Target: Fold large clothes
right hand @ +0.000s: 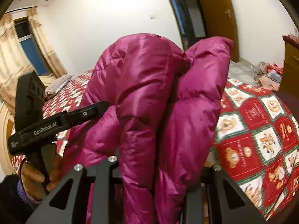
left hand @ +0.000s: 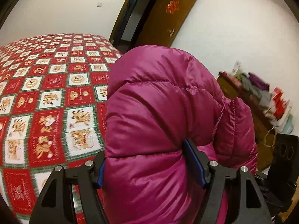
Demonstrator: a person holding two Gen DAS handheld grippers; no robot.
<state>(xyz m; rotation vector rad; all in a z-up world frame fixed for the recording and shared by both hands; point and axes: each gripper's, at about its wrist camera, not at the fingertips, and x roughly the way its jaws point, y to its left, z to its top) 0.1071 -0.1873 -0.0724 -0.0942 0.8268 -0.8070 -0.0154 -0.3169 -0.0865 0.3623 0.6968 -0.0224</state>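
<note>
Nearby, patchwork bedspread point(left hand: 46, 93) (door point(left hand: 164, 16) ajar)

Jacket point(left hand: 158, 100): glossy magenta quilted cloth, puffy, w/ stitched seams, sheen strongest in right wrist view. Bedspread point(left hand: 52, 97): matt printed cloth, red/white/green checks. Left gripper point(left hand: 151, 166): matt black plastic, blue pads point(left hand: 194, 164), shiny metal pins. Right gripper point(right hand: 155, 190): same matt black, metal pins. Door point(left hand: 166, 16): smooth brown wood, slight gloss. Curtains point(right hand: 11, 50): soft patterned cloth.
</note>
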